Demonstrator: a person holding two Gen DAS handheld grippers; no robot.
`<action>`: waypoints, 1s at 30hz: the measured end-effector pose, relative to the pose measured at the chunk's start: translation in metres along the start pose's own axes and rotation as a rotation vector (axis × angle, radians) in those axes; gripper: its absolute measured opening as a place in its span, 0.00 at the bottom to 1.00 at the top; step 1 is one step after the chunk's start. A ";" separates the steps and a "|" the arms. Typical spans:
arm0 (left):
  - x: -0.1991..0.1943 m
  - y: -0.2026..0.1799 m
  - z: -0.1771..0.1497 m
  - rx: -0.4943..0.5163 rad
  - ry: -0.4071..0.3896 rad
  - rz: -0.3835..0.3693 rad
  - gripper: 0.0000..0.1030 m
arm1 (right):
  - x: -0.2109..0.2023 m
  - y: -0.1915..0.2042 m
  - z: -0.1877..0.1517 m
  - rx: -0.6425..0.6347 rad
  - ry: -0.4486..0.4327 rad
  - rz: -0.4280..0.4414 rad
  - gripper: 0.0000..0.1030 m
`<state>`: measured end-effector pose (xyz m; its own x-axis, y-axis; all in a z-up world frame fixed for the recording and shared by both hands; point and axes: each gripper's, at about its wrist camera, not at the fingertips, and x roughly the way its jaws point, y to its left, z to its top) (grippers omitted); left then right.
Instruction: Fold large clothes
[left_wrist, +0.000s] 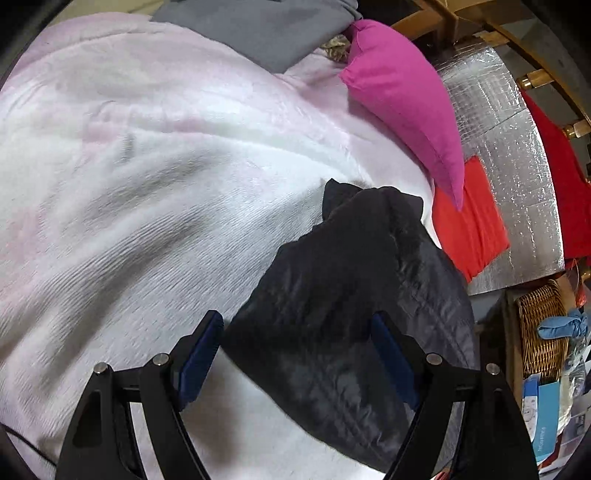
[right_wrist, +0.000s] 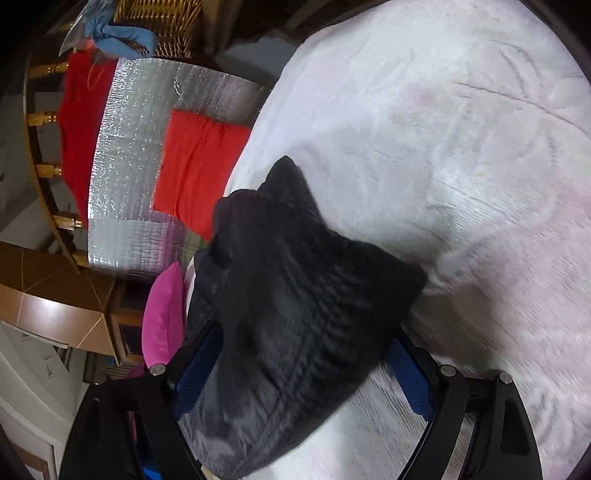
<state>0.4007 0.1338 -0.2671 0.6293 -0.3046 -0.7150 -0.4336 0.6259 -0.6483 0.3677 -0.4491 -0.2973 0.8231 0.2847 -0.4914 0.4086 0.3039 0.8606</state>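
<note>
Pale pink-white fleece blanket (left_wrist: 147, 177) covers most of the left wrist view, one sheet, blurred at its near edge. On it lies one black quilted garment (left_wrist: 347, 295), bunched lengthwise toward the blanket's right edge. The left gripper (left_wrist: 297, 354) stands with jaws wide; the garment's near end lies between its blue pads (left_wrist: 201, 354), and whether the pads press on it I cannot tell. Further right sit one magenta cushion (left_wrist: 402, 96), one folded red cloth (left_wrist: 469, 225) on a silver foil mat (left_wrist: 517, 155), another red cloth (left_wrist: 554, 166) by a wooden rail, and one wicker basket (left_wrist: 539, 325) holding a blue bundle (left_wrist: 561, 326); the basket is cut off by the edge.

From the right wrist view the same black garment (right_wrist: 291, 310) fills the gap of the right gripper (right_wrist: 303, 373), jaws wide; the cloth hides most of the left pad, so contact cannot be told.
</note>
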 end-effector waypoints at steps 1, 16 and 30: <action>0.003 0.000 0.001 -0.002 0.006 -0.006 0.78 | 0.006 0.003 0.002 -0.014 -0.004 -0.005 0.87; -0.001 -0.024 0.001 0.134 -0.068 -0.038 0.17 | 0.011 0.034 -0.003 -0.178 -0.085 -0.077 0.36; -0.082 0.025 -0.054 0.172 -0.052 -0.056 0.16 | -0.084 0.009 -0.045 -0.219 -0.032 -0.103 0.35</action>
<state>0.3033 0.1356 -0.2394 0.6840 -0.3078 -0.6613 -0.2832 0.7235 -0.6296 0.2843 -0.4292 -0.2543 0.7949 0.2145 -0.5676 0.3985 0.5209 0.7549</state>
